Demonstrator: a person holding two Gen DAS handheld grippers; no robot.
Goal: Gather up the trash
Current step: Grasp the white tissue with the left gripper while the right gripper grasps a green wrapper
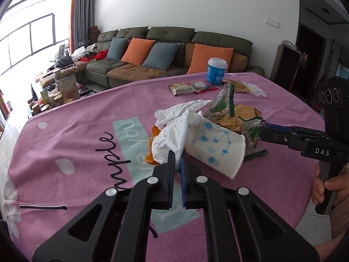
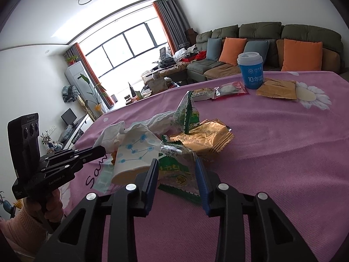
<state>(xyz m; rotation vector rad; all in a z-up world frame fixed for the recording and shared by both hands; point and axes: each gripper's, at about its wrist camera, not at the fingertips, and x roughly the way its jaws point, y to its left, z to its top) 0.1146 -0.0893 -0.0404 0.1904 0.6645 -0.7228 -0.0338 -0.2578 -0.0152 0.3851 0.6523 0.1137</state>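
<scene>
Left gripper [image 1: 177,156] is pinched on the crumpled tissue [image 1: 174,131] at table [image 1: 76,144] centre. Right gripper [image 2: 176,166] straddles the green wrapper [image 2: 176,170] — contact unclear. At the tissue's three o'clock lies the paper cup [image 1: 218,146]; gold wrappers [image 2: 205,137] beyond.

Paper cups lying down: one [image 1: 218,150], in the pile.
Blue cups with lids: one [image 1: 216,71], far behind the pile.
White tissues: one bunch [image 1: 174,131].
Snack wrappers by the blue cup: three [image 2: 231,89].
Hand-held grippers: two [image 1: 177,152] [image 2: 176,163].
</scene>
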